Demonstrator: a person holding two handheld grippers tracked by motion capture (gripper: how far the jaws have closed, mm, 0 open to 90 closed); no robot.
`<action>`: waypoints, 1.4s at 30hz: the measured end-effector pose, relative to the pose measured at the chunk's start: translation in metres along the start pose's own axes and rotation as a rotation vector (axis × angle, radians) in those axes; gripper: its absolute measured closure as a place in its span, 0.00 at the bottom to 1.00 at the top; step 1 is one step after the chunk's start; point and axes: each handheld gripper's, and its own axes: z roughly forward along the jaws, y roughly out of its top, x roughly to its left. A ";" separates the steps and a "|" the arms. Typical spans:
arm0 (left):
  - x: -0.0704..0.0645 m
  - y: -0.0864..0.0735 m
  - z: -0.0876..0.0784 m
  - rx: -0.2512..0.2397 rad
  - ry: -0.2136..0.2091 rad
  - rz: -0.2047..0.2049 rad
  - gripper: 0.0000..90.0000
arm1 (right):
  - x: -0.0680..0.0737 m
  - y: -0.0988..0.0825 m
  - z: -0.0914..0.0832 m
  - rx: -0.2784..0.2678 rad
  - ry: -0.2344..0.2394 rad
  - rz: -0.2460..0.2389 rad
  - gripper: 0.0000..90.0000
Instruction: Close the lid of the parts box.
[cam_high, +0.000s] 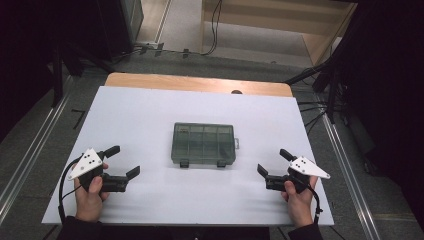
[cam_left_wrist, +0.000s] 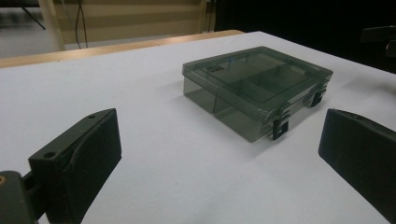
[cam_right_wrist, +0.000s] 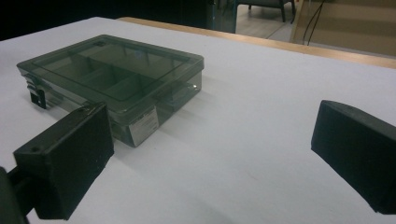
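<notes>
With both the left gripper (cam_high: 123, 160) and right gripper (cam_high: 273, 161) spread wide and empty, we judge the compartment box (cam_high: 203, 144) at frame centre light, rigid, slick, best pinched at its side walls.

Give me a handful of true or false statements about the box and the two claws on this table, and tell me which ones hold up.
1. The grey compartment box has its lid shut. True.
2. The left claw is clamped on the box. False: it sits open on the white table, apart from the box.
3. The right claw is open and holds nothing. True.
4. The box's two latches face the far edge of the table. False: they face the person's side.
5. The box lies between the two claws. True.
</notes>
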 end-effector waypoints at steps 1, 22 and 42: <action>0.001 0.000 -0.001 0.001 0.001 0.002 0.00 | -0.001 0.000 -0.001 -0.003 -0.002 0.000 0.00; 0.015 -0.011 -0.029 -0.003 0.059 -0.009 0.00 | -0.017 -0.011 -0.021 -0.005 -0.050 0.021 0.00; 0.028 -0.021 -0.050 0.000 0.107 -0.021 0.00 | -0.041 -0.025 -0.051 -0.019 -0.115 0.073 0.00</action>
